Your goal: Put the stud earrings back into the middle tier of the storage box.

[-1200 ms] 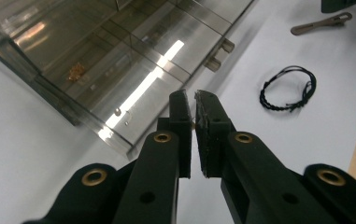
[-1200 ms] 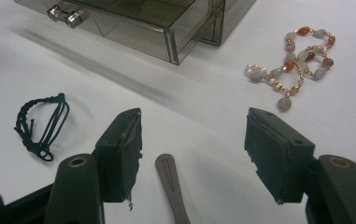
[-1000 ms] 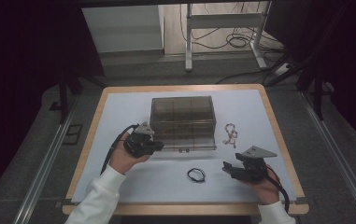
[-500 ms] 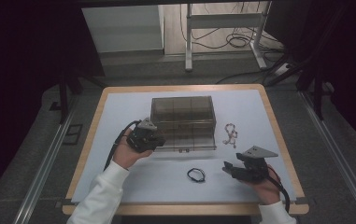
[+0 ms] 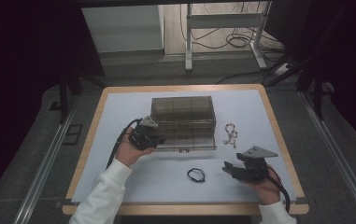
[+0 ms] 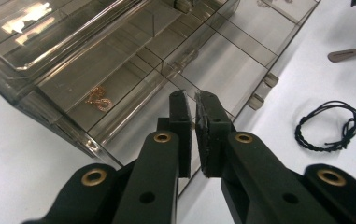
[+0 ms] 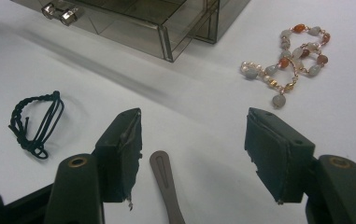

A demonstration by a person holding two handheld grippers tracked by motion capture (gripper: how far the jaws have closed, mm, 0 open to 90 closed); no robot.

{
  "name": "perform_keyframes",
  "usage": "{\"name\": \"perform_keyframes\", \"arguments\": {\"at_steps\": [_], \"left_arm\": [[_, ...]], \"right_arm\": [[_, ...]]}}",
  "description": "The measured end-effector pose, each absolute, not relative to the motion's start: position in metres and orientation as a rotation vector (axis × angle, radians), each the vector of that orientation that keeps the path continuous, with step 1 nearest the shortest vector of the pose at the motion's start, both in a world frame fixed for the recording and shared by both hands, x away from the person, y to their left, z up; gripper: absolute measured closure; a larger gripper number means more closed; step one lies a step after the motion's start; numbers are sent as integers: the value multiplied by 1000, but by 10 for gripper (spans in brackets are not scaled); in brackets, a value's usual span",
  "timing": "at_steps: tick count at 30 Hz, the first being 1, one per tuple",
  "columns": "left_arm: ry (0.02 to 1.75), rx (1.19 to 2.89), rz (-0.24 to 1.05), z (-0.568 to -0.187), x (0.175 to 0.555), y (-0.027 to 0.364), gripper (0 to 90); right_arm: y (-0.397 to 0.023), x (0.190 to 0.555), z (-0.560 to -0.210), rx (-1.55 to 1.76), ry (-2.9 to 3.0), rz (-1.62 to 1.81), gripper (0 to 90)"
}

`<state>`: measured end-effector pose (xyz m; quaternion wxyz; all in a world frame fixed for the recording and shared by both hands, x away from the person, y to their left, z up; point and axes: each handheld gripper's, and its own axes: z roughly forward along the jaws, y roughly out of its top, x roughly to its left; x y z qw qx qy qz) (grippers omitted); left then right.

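A smoky clear organiser box [image 5: 181,111] stands mid-table with its divided drawer [image 5: 187,140] pulled out toward me. My left gripper [image 5: 153,135] hovers at the drawer's left end. Its jaws are shut [image 6: 194,100] with nothing visible between them, above the compartments [image 6: 222,70]. A small gold chain [image 6: 98,99] lies in one compartment. My right gripper [image 5: 231,169] rests low at the front right, open [image 7: 194,126] and empty. A black cord bracelet [image 5: 195,175] [image 7: 35,122] lies left of it, and a beaded bracelet [image 5: 230,134] [image 7: 291,58] lies beyond it.
The white mat [image 5: 119,116] covers a wooden-edged table [image 5: 278,135]. The drawer's metal knob [image 7: 59,11] faces the front edge. A thin grey strip [image 7: 166,186] lies between the right jaws. Dark floor, rails and a metal frame [image 5: 189,42] surround the table.
My left gripper has edged slightly toward the drawer. The right gripper and both bracelets have stayed put.
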<state>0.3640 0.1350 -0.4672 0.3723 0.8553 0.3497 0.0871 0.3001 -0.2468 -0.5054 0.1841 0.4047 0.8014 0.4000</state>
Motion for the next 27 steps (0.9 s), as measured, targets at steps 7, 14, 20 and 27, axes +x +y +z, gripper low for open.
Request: {"name": "perform_keyframes", "arguments": {"at_steps": [7, 14, 20, 27], "left_arm": [[914, 2194, 220, -472, 371, 130, 851], [925, 2199, 220, -476, 376, 127, 851], [935, 2195, 225, -478, 378, 126, 851], [941, 2192, 232, -478, 379, 126, 802]], "right_arm": [[-248, 300, -505, 1147, 2255, 1130, 369], [-248, 300, -506, 1144, 2257, 1127, 368], [-248, 300, -506, 1144, 2258, 1127, 368], [-247, 300, -506, 1143, 2260, 1124, 366]]}}
